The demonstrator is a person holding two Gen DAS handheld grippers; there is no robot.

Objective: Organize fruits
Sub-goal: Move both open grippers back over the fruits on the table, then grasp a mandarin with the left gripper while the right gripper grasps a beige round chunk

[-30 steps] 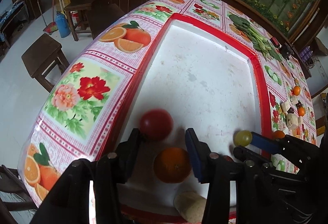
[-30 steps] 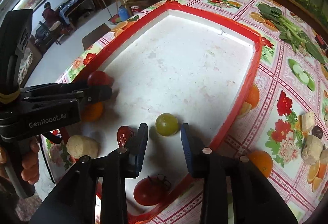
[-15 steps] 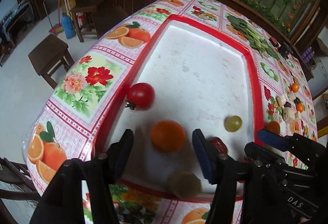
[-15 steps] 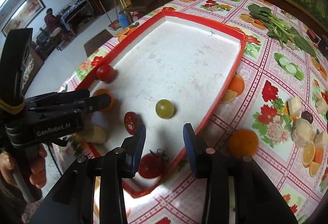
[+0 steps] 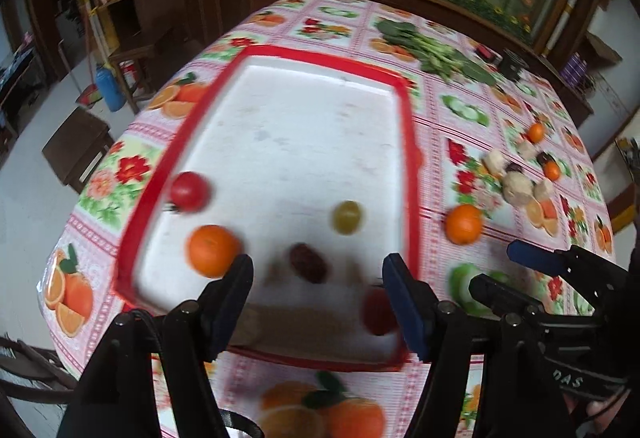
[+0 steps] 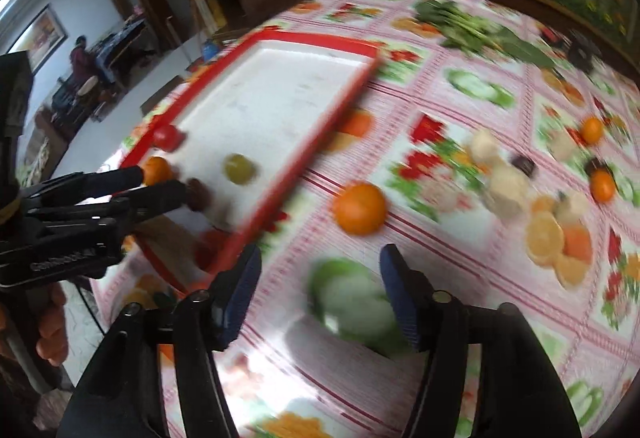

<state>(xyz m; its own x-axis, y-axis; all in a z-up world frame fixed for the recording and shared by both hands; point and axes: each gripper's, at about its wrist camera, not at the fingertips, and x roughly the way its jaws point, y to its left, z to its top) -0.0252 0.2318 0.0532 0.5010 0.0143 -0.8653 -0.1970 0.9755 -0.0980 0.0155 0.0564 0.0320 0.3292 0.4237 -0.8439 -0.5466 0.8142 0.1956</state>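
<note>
Both views blurred; fine detail uncertain.

Left gripper (image 5: 318, 288): jaws have just been opening, now well apart, nothing between the pads. Hovering over the near end of the tray (image 5: 407, 141), angled steeply down. Orange (image 5: 213, 250) lying loose on the tray floor just beside the left finger, not touched.

Right gripper (image 6: 320, 288): jaws have just been opening, now wide, holding nothing. Positioned off the tray, over the tablecloth (image 6: 460, 238); only a printed green motif between the fingers, no real fruit.

Contents of tray, all at the near end: red tomato (image 5: 189, 190) against the left rim, the orange below it, green grape (image 5: 347, 217) toward the right, dark red date-like fruit (image 5: 308, 262) in the middle, a second red fruit (image 5: 378, 312) at the near right corner, a pale brown lump partly hidden behind the left finger. Far half of tray bare.

Still outside: loose orange (image 6: 360, 208) on the cloth, just beyond the right rim, ahead of the right gripper. Further cluster of small oranges and pale pieces (image 6: 506, 185) well apart to the right.

Judgement: both tools emptied after placing; task partly done. Right gripper apparently lined up toward the loose orange as likely next pick. Round fruit liable to roll if nudged.
</note>
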